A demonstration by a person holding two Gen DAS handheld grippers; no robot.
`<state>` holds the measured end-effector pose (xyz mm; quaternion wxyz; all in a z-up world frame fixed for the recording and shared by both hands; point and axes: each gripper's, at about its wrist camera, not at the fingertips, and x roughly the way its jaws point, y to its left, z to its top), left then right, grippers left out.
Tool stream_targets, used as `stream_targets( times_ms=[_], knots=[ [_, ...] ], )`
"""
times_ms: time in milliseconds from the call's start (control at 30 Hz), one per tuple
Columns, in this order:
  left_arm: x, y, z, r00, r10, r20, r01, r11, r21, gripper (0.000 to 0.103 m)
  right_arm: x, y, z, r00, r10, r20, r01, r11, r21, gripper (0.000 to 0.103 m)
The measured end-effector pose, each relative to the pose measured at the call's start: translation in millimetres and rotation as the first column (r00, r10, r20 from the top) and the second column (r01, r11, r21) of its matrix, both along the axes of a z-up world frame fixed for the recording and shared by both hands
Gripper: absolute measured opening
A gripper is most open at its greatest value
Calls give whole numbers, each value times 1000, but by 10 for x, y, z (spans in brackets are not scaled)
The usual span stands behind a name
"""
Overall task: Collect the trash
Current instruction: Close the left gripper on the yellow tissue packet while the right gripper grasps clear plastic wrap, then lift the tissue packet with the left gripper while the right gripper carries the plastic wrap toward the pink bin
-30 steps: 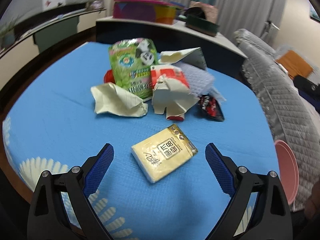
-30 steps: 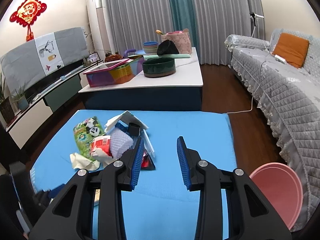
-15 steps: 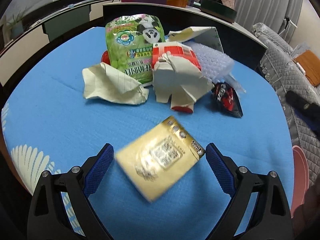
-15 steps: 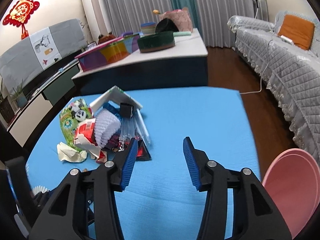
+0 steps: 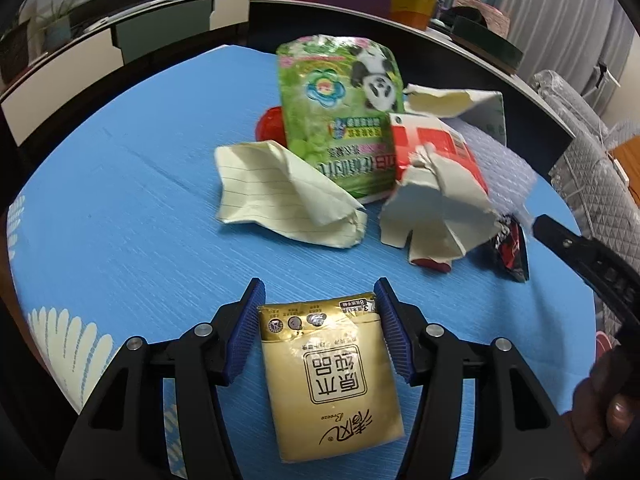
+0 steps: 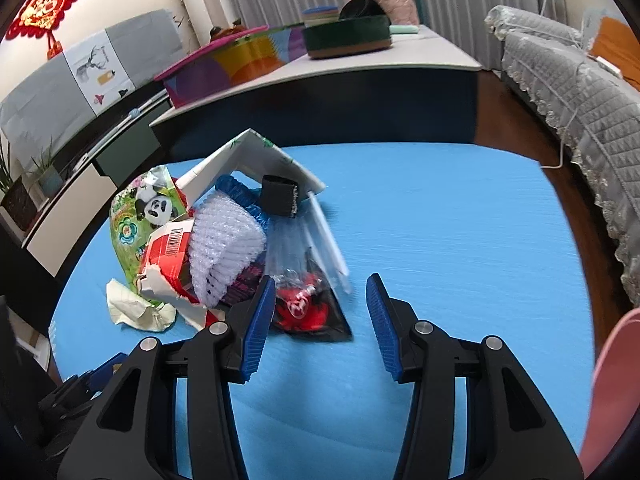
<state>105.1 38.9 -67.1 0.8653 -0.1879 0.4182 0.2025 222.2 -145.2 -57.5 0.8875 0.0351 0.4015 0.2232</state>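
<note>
my left gripper (image 5: 318, 332) grips the yellow tissue pack (image 5: 332, 376) by its side edges at lower centre, so it lifts flat. my right gripper (image 6: 320, 326) stays wide, empty, just beside the red snack wrapper (image 6: 308, 308), lined up to take it.

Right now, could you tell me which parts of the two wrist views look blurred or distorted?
Left wrist view: the yellow tissue pack between the left gripper fingers is sharp; the bubble wrap at right is smeared. Right wrist view: the clear plastic wrapper is streaked. Both views bend the blue mat edges, fisheye-style.
</note>
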Motion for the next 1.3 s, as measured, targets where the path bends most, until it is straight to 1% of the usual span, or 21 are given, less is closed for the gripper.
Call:
stream_targets(
  times_ms=[100, 133, 200, 267, 300, 333, 367, 467, 600, 767, 967, 1133, 1300],
  knots=[
    [25, 53, -15, 1000, 6, -6, -6, 1000, -9, 56, 63, 98, -44, 1000, 15, -15, -16, 1000, -10, 48],
    [19, 64, -16, 1000, 6, -6, -6, 1000, -10, 56, 75, 127, -52, 1000, 18, -15, -18, 1000, -17, 46],
    [20, 71, -10, 1000, 5, -7, -6, 1000, -9, 56, 82, 165, -64, 999, 28, -16, -28, 999, -30, 36],
    [26, 80, -13, 1000, 4, -9, -4, 1000, -10, 56, 85, 218, -86, 999, 41, -26, -43, 997, -58, 16],
    [38, 87, -13, 1000, 4, -8, -4, 1000, -10, 56, 79, 238, -97, 998, 48, -28, -50, 996, -71, 12],
    [49, 87, -10, 1000, 3, -8, -3, 1000, -8, 56, 65, 233, -100, 998, 54, -25, -56, 996, -68, 4],
    [46, 84, -7, 1000, 2, -8, -2, 1000, -4, 56, 48, 229, -92, 998, 57, -19, -58, 996, -68, 3],
    [45, 69, 13, 1000, -3, -3, 3, 1000, 3, 55, -11, 190, -59, 998, 59, 0, -59, 995, -82, 2],
    [30, 11, 63, 1000, -22, 16, 22, 1000, 20, 54, -83, 68, -2, 999, 37, 13, -36, 996, -76, 2],
    [-10, -69, 114, 998, -55, 41, 53, 998, 45, 53, -237, -93, 150, 999, 13, 48, -10, 998, -61, 2],
    [-72, -154, 194, 993, -91, 75, 87, 995, 58, 53, -453, -276, 344, 996, -10, 92, 15, 999, -50, 2],
    [-143, -270, 290, 984, -137, 112, 131, 989, 62, 53, -633, -463, 514, 991, -39, 124, 44, 998, -36, 2],
    [-219, -443, 380, 967, -205, 154, 195, 978, 78, 53, -876, -646, 724, 984, -72, 164, 77, 997, -22, 2]
  ],
)
